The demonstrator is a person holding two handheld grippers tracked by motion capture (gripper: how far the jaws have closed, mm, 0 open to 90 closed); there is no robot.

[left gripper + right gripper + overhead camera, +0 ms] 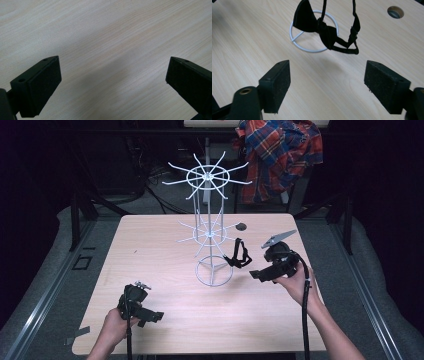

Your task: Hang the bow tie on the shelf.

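A white wire rack (209,227) with two tiers of radiating hooks stands on its ring base (314,32) at the middle of the wooden table (165,250). A black bow tie (238,255) (325,31) hangs by its strap from a lower hook, just above the table. My right gripper (256,274) (327,85) is open a short way right of the bow tie, pointing at it, with nothing between its jaws. My left gripper (156,317) (112,82) is open near the front left of the table, over bare wood.
A round hole (241,226) (395,12) sits in the tabletop behind the rack. A plaid shirt (280,155) hangs beyond the far edge. Dark floor and metal rails surround the table.
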